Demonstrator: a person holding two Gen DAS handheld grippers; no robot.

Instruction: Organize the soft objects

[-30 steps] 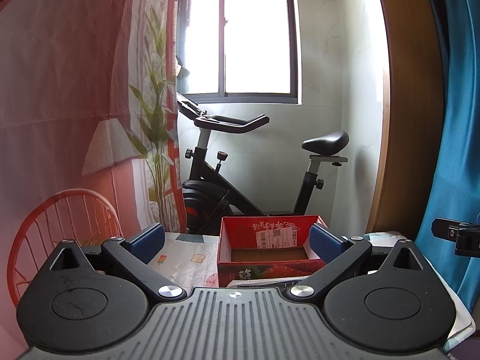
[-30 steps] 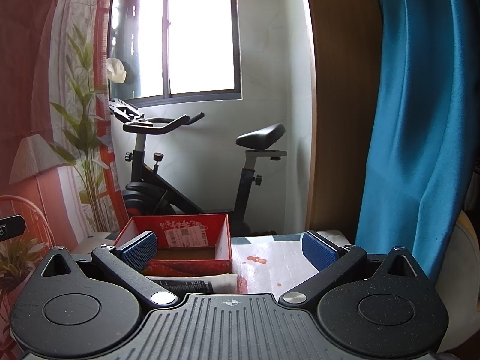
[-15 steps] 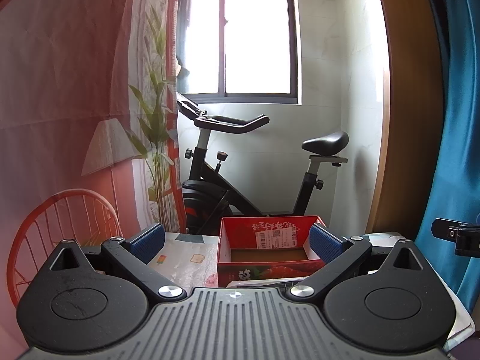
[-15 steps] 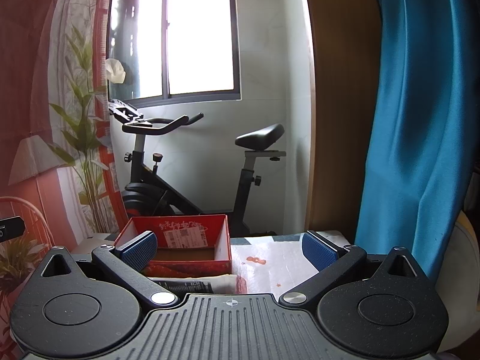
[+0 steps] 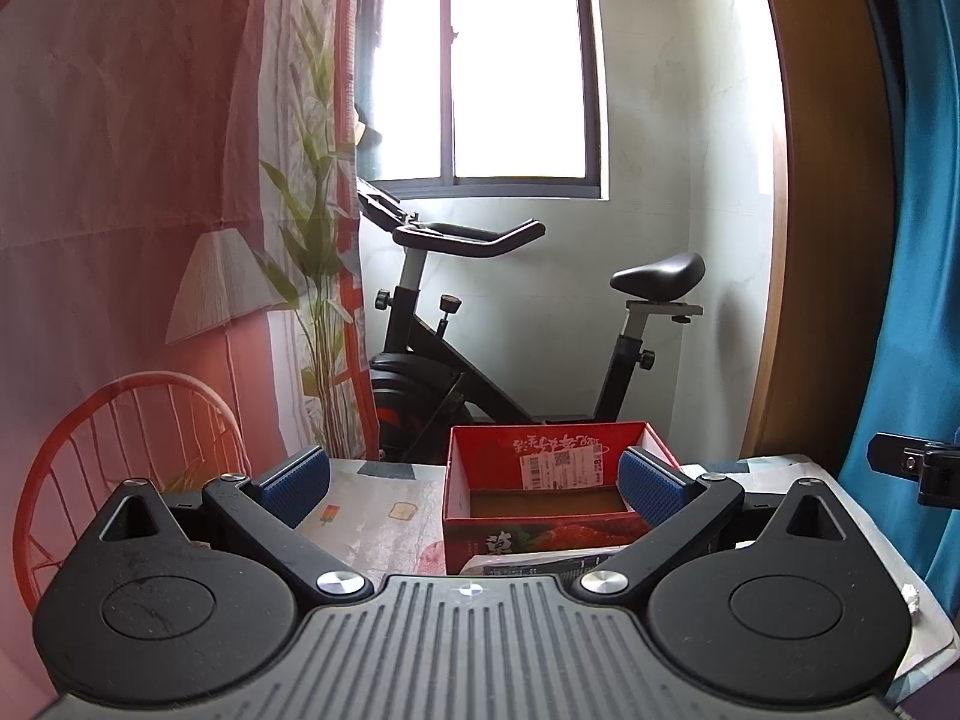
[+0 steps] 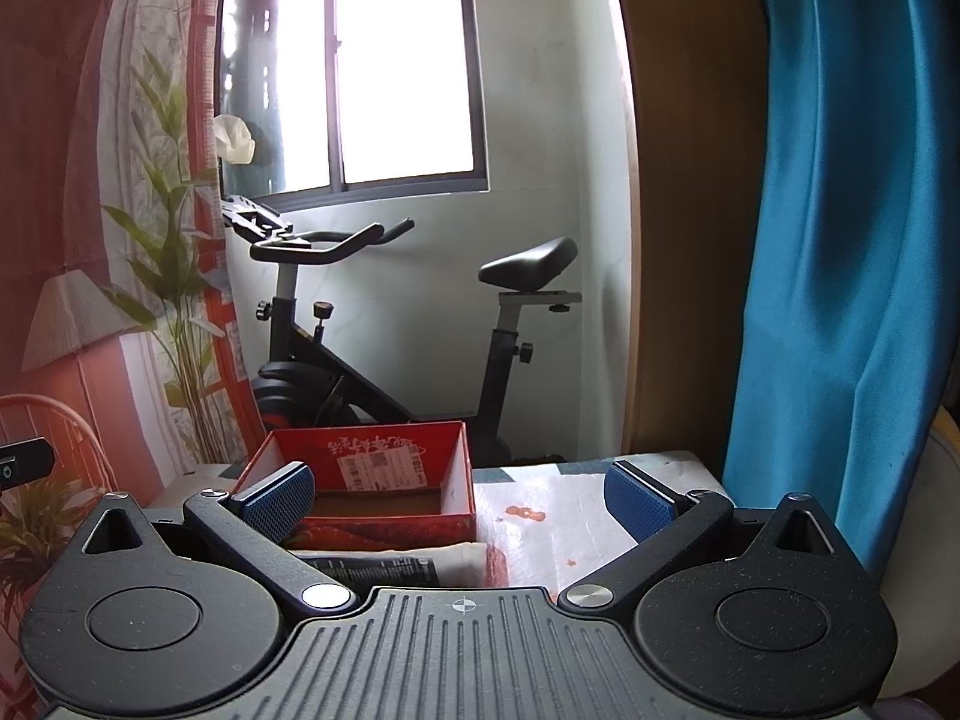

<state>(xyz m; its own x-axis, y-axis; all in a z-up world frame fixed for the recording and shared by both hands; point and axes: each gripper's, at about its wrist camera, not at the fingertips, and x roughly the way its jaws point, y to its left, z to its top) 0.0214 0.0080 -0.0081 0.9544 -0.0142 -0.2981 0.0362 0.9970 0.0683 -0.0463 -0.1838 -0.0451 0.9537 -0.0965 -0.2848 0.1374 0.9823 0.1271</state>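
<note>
Soft objects: a folded white cloth or packet with a dark printed label (image 6: 390, 567) lies flat on the table, touching the near wall of the red box; what it is exactly I cannot tell.
Red cardboard box (image 5: 549, 501): open-topped, upright on the table, a white shipping label on its inner far wall, its brown floor bare.
Table (image 6: 570, 522): covered in a pale printed sheet, with bare space to the right of the box.
Left gripper (image 5: 474, 483): jaws spread wide and holding nothing; its right blue pad sits in front of the box's right wall, its left pad well to the left of the box.
Right gripper (image 6: 459, 501): jaws wide too, empty; its left pad overlaps the box's left corner.
Exercise bike (image 5: 510, 324): stands behind the box, under the window.
Blue curtain (image 6: 852, 240): hangs to the right of the box.
</note>
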